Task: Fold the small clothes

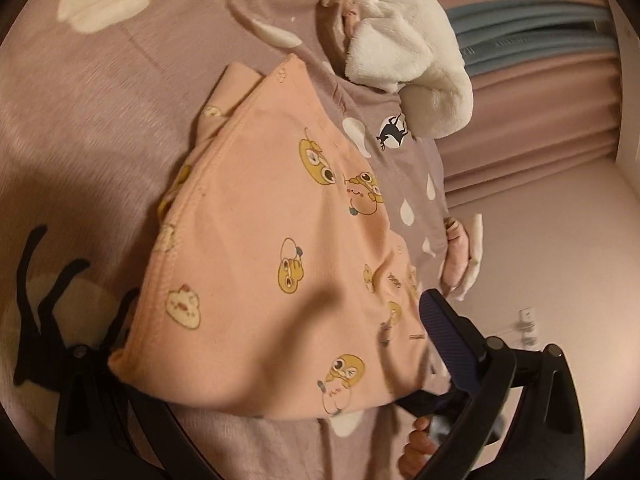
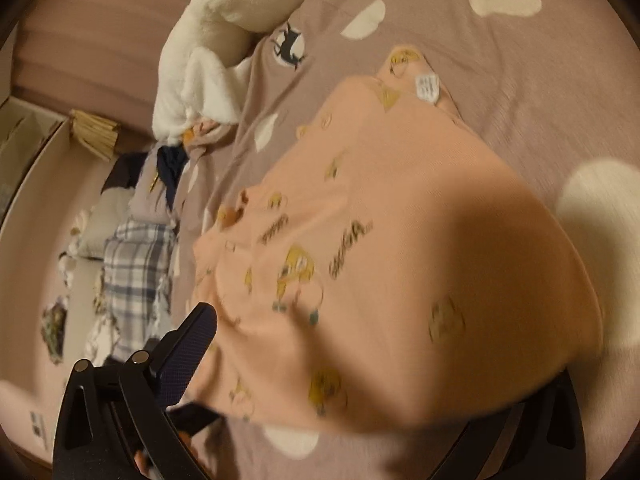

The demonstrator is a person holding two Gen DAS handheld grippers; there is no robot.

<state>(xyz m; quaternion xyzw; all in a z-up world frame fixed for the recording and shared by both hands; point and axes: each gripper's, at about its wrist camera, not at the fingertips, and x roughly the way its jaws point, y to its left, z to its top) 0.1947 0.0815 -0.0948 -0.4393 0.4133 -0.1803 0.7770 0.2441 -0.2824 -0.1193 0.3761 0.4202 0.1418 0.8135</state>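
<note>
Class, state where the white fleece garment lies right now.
Left wrist view: the white fleece garment lies at top, beyond the peach garment, on the mauve bedspread.

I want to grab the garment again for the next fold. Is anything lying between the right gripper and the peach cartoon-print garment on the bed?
Nothing visible does. The peach cartoon-print garment lies directly ahead of the open right gripper, its near edge draped between the fingers. The fluffy white blanket sits well beyond it.

Left gripper (image 1: 280, 344) jaws spread; right gripper (image 2: 380, 360) jaws wide apart
</note>
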